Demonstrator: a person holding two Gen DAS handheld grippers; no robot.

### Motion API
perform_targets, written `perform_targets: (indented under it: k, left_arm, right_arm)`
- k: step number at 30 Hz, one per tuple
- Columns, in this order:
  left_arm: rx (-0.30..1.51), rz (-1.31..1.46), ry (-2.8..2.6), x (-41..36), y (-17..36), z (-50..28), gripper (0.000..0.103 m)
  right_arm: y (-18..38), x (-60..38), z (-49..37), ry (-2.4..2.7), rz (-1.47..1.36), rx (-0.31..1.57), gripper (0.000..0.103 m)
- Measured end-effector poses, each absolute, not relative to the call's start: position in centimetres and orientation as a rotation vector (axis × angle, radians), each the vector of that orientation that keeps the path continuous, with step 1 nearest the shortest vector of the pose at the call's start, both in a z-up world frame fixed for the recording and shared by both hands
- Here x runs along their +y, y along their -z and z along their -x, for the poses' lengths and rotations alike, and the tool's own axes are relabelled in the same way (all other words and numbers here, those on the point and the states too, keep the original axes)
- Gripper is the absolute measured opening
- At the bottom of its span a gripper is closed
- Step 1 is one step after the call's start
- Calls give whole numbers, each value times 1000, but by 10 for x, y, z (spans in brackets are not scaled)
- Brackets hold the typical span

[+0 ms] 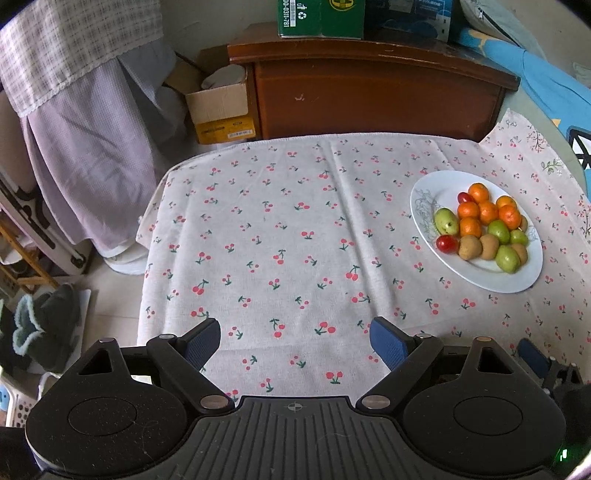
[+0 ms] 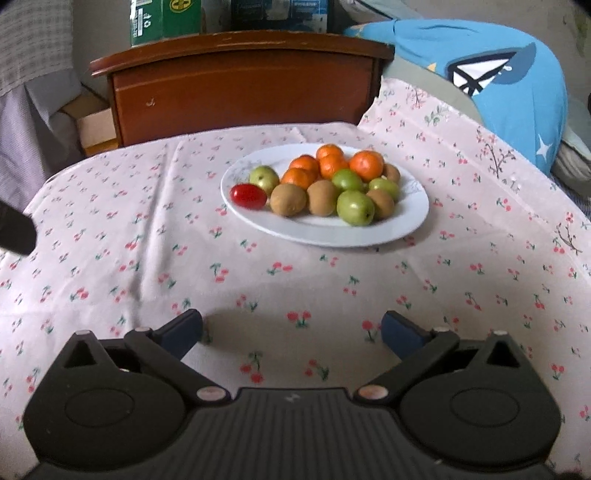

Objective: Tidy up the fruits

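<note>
A white plate on the cherry-print tablecloth carries a heap of fruit: several oranges, green fruits, brown kiwis and red cherry tomatoes. My left gripper hovers open over bare cloth, with the plate far to its upper right. My right gripper is open too, nothing between its fingers, and the plate lies straight ahead of it. A blue pad of the right gripper shows at the lower right of the left wrist view.
A brown wooden cabinet stands behind the table with a green box on top. A blue cushion lies at the right. A cardboard box and hanging cloth are left of the table's edge.
</note>
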State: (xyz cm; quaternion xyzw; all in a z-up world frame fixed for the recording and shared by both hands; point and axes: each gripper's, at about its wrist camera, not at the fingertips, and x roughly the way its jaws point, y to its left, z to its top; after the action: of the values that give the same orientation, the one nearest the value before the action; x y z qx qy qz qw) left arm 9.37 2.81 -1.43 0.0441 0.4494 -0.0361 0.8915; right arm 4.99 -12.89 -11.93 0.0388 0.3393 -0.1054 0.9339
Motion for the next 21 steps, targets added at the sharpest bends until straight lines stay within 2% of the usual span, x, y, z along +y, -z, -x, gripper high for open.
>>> perform_targets:
  k: [21]
  left_arm:
    - [984,-95,30,37,36,-106,89]
  right_arm:
    - [120,-129,-58,224,-86,689,102]
